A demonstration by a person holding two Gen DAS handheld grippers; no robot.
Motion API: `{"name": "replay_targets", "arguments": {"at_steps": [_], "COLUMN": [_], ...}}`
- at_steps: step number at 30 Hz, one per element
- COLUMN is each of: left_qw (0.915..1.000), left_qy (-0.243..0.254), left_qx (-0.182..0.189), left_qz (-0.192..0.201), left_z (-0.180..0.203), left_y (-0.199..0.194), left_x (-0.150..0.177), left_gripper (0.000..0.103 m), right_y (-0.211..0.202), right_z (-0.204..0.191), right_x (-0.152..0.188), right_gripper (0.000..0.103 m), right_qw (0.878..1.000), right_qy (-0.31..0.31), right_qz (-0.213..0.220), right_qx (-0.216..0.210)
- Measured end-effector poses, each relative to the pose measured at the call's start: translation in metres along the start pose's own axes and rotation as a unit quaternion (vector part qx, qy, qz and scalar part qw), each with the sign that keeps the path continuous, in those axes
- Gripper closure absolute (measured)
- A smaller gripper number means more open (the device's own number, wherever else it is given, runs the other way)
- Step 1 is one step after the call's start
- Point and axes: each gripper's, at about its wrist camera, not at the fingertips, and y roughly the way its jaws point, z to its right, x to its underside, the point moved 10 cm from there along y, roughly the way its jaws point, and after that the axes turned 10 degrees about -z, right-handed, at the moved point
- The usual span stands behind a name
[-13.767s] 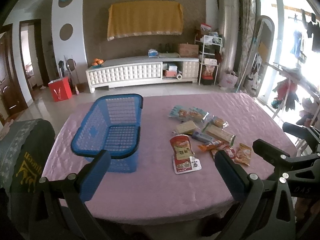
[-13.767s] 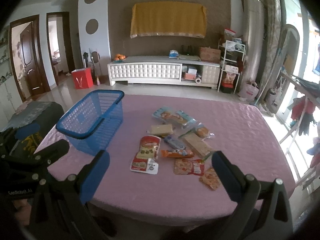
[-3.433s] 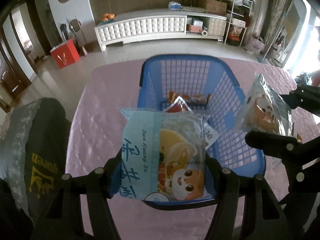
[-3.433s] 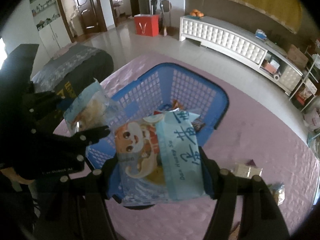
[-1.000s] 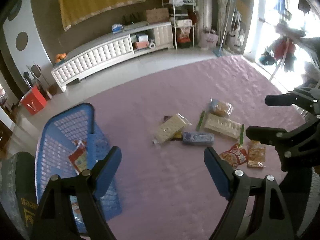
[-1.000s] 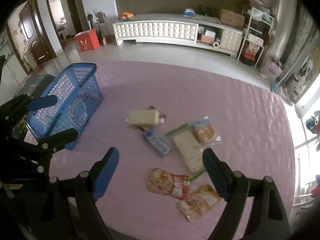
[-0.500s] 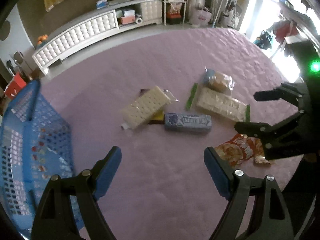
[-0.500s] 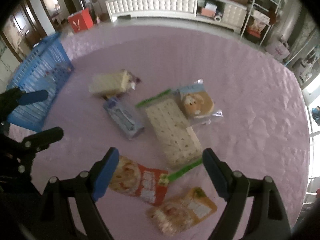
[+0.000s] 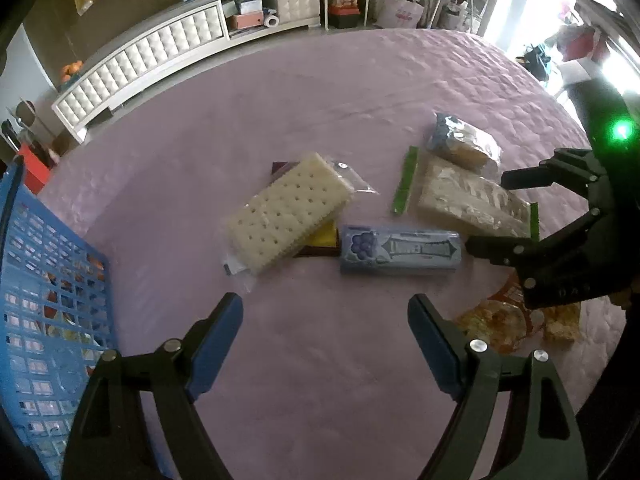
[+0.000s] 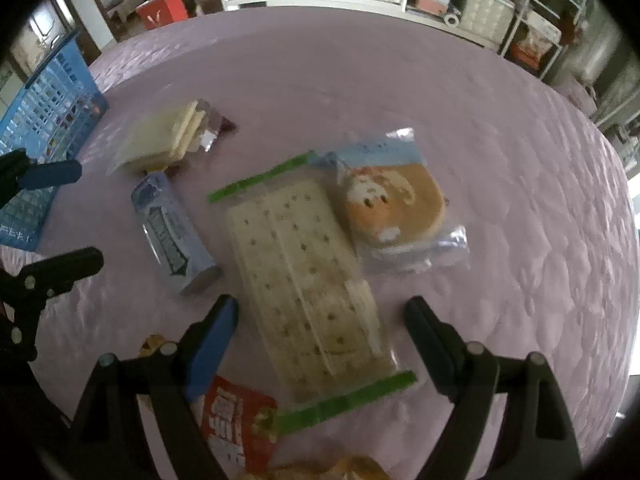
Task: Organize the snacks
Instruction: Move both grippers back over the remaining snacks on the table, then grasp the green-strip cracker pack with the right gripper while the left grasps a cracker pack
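Hovering low over the pink quilted table (image 9: 320,80), the left gripper (image 9: 325,320) is seen at the bottom of the left wrist view with its blue-padded fingers spread wide and nothing held between them. Just above that gap, at the centre of the frame, a clear-wrapped cracker pack (image 9: 289,212) lies tilted across a dark purple and yellow packet (image 9: 320,240), and a pale blue grape-print box (image 9: 400,250) lies beside it to the right. A blue basket (image 9: 52,320) with snacks inside is seen at the left edge.

In the right wrist view the right gripper (image 10: 322,320) is likewise held wide open and empty, its fingers straddling the lower end of a long cracker pack with green seals (image 10: 308,288). A round cartoon-face cake pack (image 10: 394,208) touches that pack at the upper right. A red snack bag (image 10: 236,424) lies at the bottom of the frame, partly hidden by the left finger, and an orange snack bag (image 10: 340,470) is cut off by the lower edge.
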Motion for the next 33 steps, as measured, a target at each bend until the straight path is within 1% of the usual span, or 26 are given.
{"name": "replay_targets", "arguments": {"at_steps": [2,4,7,11,14,17,21,23,24,28,29,32,33], "left_qw": [1.0000,1.0000,1.0000,0.9999,0.9995,0.9992,0.9988,0.9986,0.9989,0.9973,0.9970,0.9973,0.9978], "left_qy": [-0.001,0.000,-0.004,-0.013,-0.007,-0.001,-0.002,-0.008,-0.007,0.018,0.024,0.034,0.036], "left_qx": [0.003,0.005,0.005,0.002,-0.014,-0.024,-0.035,-0.034,-0.031,-0.071,-0.073,-0.065,-0.055], "left_qz": [-0.001,0.000,0.001,0.009,0.026,0.033,0.035,0.039,0.034,0.011,0.004,-0.006,-0.010], "left_z": [-0.001,0.000,-0.001,-0.005,-0.011,-0.019,-0.032,-0.037,-0.039,-0.045,-0.045,-0.044,-0.042], "left_y": [0.001,0.001,0.000,-0.007,-0.017,-0.021,-0.019,-0.017,-0.013,0.004,0.008,0.017,0.020], "left_x": [0.000,0.002,0.003,0.002,-0.004,-0.016,-0.033,-0.041,-0.044,-0.047,-0.047,-0.049,-0.050], "left_gripper": [0.020,0.020,0.020,0.020,0.020,0.020,0.020,0.020,0.020,0.020,0.020,0.020,0.020], "right_y": [-0.002,-0.005,-0.007,-0.009,-0.018,-0.034,-0.045,-0.046,-0.046,-0.043,-0.043,-0.041,-0.039], "right_z": [-0.004,-0.009,-0.011,-0.008,-0.012,-0.013,-0.015,-0.016,-0.017,-0.020,-0.021,-0.020,-0.020], "right_x": [-0.001,-0.001,0.003,0.003,0.000,-0.010,-0.022,-0.028,-0.031,-0.043,-0.046,-0.050,-0.051], "right_gripper": [0.021,0.033,0.039,0.041,0.041,0.041,0.041,0.041,0.041,0.041,0.041,0.041,0.041], "right_qw": [1.000,0.999,0.999,0.999,0.999,0.998,0.997,0.997,0.996,0.996,0.996,0.995,0.995], "right_qy": [-0.013,-0.027,-0.031,-0.023,-0.015,-0.010,-0.005,-0.001,-0.001,-0.010,-0.012,-0.011,-0.010], "right_qz": [0.009,0.016,0.020,0.028,0.043,0.065,0.079,0.081,0.083,0.086,0.088,0.090,0.090], "right_qx": [0.008,0.013,0.012,0.003,-0.003,-0.011,-0.013,-0.016,-0.020,-0.022,-0.022,-0.034,-0.039]}}
